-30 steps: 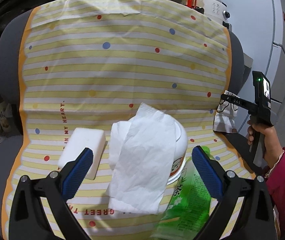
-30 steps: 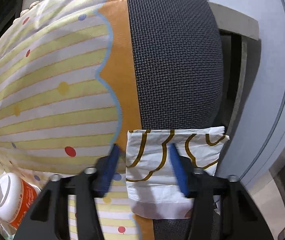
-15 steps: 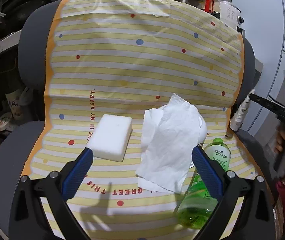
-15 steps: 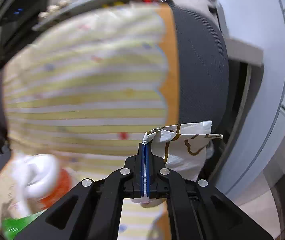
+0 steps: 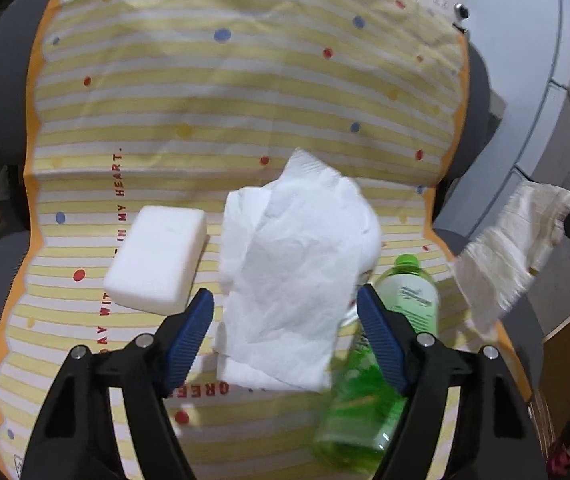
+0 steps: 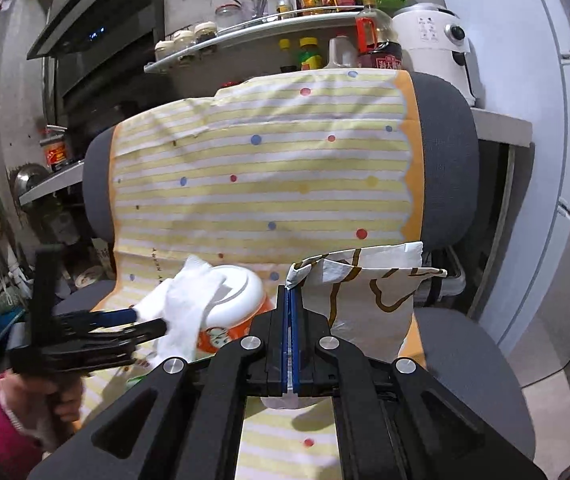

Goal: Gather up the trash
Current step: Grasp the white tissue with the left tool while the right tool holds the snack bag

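right tool (image 6: 290,312) clamps bag (image 6: 369,280) | left tool (image 5: 285,332) spread, straddling tissue (image 5: 293,264)

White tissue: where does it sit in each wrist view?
Left wrist: the white tissue lies centre frame between the left hand-held gripper's open fingers, draped over the tub, green bottle to its right.
Right wrist: lower left, draped over the orange-and-white tub, beside the left hand-held gripper's tips.
Shared landmark: the yellow striped cloth on the chair.
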### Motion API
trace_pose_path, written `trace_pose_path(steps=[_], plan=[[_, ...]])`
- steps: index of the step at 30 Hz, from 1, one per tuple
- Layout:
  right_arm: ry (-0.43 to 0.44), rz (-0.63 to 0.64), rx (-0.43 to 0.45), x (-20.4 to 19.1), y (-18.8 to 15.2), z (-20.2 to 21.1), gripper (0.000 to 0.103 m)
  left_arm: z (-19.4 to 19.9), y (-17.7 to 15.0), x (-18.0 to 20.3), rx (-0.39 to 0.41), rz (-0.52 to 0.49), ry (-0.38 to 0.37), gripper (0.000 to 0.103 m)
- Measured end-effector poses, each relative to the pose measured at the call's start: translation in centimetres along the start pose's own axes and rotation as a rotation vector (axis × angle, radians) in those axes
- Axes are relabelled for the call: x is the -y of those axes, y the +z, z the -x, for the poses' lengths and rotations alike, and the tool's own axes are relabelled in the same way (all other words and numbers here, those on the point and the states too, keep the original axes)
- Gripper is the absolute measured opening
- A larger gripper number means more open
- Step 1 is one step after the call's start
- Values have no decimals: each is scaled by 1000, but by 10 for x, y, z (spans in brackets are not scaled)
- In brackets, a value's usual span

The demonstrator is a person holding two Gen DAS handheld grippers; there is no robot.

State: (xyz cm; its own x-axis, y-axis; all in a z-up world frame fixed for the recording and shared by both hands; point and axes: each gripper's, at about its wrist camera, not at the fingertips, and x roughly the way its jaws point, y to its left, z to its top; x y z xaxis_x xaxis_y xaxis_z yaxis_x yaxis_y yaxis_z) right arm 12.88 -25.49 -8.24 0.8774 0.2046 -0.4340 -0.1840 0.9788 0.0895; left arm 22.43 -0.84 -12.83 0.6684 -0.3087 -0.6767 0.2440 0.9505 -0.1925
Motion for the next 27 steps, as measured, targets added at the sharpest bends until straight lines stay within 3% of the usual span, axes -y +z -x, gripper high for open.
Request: trace_pose_path(steps=[6, 12, 14, 17, 18, 19, 20, 24, 27], plan=[[-10, -2, -14, -2, -9, 0, 1, -29, 7, -12, -42, 19, -44, 72], [-14, -15, -33, 4, -15, -8, 1, -41, 8, -17, -42, 41, -159, 71], [-20, -17, -35, 5, -16, -9, 1, -42, 6, -18, -38, 54, -203, 64], [-21, -24, -40, 7, -18, -10, 1, -40, 5, -14, -27, 38, -234, 45], [-23, -23, -42, 7, -18, -10, 1, -38, 6, -11, -22, 25, -230, 34], [-23, -22, -43, 8, -19, -10, 1, -35, 5, -8, -15, 9, -226, 14], [-21, -22, -44, 8, -19, -9, 1, -32, 5, -5, -11, -8, -217, 3], [-24, -20, -33, 7, -18, -2, 1, -17, 7, -7, 17, -11, -175, 2], [-30, -15, -17, 7, -17, 8, 1, 14, 10, -8, 82, -16, -153, 2]])
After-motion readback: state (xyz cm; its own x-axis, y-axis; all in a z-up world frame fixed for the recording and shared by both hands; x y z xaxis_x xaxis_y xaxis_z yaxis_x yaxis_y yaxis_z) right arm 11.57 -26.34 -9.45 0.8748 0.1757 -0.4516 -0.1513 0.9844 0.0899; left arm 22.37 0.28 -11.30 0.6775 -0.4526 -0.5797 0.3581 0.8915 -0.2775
